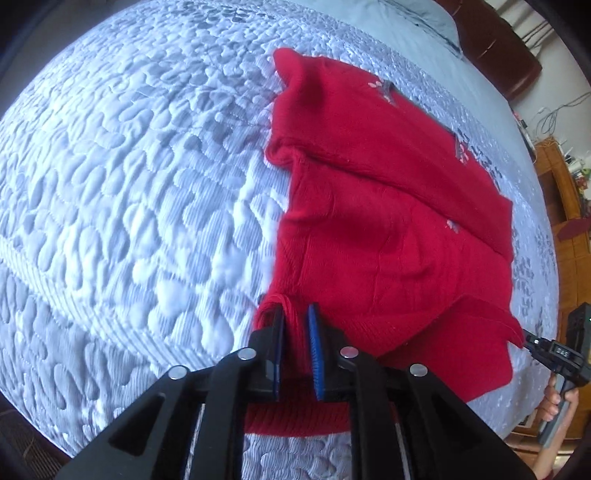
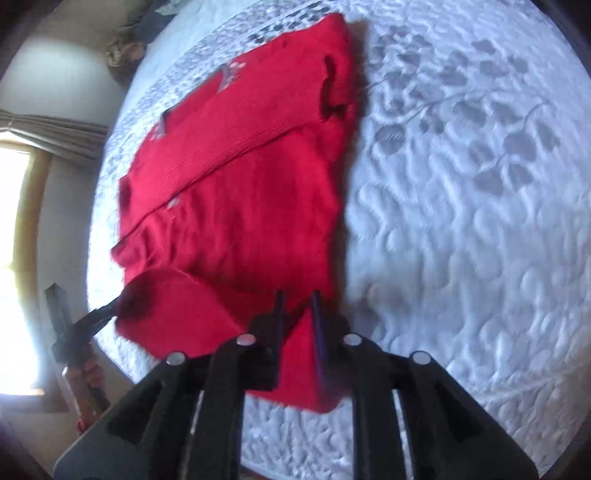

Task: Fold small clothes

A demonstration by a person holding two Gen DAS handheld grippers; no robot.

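A small red knit sweater [image 1: 388,229] lies partly folded on a white quilted bedspread [image 1: 129,203]. My left gripper [image 1: 295,317] is shut on the sweater's near left hem corner, with red cloth bunched between the blue pads. The right gripper shows at the right edge of the left wrist view [image 1: 532,339], pinching the other hem corner. In the right wrist view the sweater [image 2: 240,192] fills the middle, and my right gripper [image 2: 297,299] is shut on its near corner. The left gripper [image 2: 107,314] shows at the left there, holding the lifted hem.
The bedspread [image 2: 461,221] stretches wide to the right. A dark wooden headboard [image 1: 495,40] and a grey pillow [image 1: 413,14] lie at the far end. A wooden cabinet [image 1: 565,206] stands beside the bed. A bright window [image 2: 14,206] is to the left.
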